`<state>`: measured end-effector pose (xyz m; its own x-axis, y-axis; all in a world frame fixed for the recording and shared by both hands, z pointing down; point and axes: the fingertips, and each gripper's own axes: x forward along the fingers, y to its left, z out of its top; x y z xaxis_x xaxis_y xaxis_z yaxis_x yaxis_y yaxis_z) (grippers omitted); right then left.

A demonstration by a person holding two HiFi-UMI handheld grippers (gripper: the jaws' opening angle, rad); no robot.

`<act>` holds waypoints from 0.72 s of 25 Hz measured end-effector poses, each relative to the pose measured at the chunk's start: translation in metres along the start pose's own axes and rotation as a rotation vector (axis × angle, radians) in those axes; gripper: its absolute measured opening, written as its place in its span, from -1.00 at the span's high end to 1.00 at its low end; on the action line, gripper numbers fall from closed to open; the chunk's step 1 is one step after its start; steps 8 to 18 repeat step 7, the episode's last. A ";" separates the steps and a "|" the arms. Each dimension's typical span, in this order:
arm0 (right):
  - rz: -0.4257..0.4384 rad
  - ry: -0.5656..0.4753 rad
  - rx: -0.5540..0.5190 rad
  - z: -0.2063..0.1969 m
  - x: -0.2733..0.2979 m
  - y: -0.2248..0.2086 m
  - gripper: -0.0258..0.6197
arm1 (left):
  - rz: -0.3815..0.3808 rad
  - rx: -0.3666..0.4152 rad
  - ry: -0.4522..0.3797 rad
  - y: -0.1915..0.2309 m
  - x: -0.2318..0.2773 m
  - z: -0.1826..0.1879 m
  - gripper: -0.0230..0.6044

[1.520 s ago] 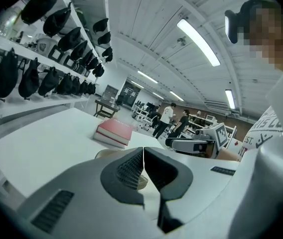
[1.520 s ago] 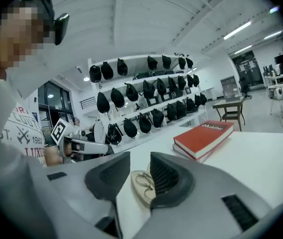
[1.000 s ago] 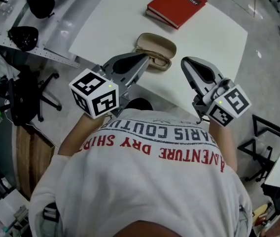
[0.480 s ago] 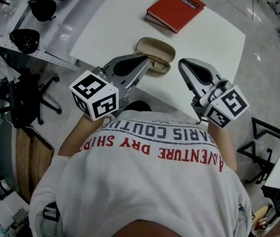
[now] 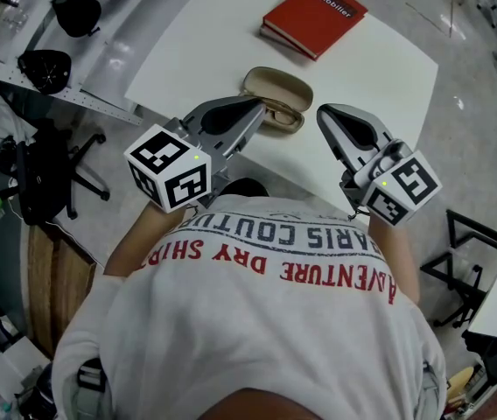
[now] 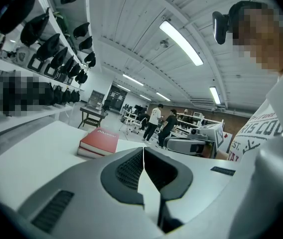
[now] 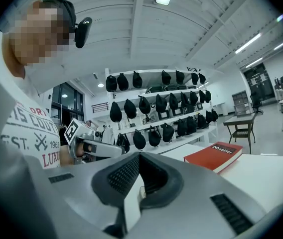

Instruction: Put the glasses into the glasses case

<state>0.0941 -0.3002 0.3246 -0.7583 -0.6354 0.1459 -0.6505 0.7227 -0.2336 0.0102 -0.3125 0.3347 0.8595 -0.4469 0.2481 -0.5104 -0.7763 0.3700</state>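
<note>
We hold the left gripper (image 5: pixel 250 108) nearly level at the counter's (image 5: pixel 196 51) near edge, jaws pressed together on nothing, tip just beside the open glasses case (image 5: pixel 276 87), where the glasses (image 5: pixel 283 109) lie. The right gripper (image 5: pixel 327 115), also closed and empty, hovers right of the case. 1 red book (image 5: pixel 312 10) lies beyond.

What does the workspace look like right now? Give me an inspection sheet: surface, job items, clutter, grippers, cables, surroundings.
Surface: white table, holding a case and a book.
Job's things: tan glasses case open near the front edge; dark glasses seem to lie inside it.
Clutter: red book at the far side.
Grippers: left gripper and right gripper both shut, fingers empty, held at the near edge either side of the case.
Cables: nothing seen.
Surroundings: shelves with dark rounded items at left; office chair on the floor.
</note>
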 end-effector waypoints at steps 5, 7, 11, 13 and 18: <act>-0.001 0.007 0.003 -0.003 0.003 -0.003 0.85 | 0.002 -0.003 0.005 0.004 0.002 -0.001 0.83; 0.000 0.008 0.003 -0.003 0.003 -0.005 0.85 | 0.003 -0.004 0.006 0.005 0.003 -0.002 0.83; 0.000 0.008 0.003 -0.003 0.003 -0.005 0.85 | 0.003 -0.004 0.006 0.005 0.003 -0.002 0.83; 0.000 0.008 0.003 -0.003 0.003 -0.005 0.85 | 0.003 -0.004 0.006 0.005 0.003 -0.002 0.83; 0.000 0.008 0.003 -0.003 0.003 -0.005 0.85 | 0.003 -0.004 0.006 0.005 0.003 -0.002 0.83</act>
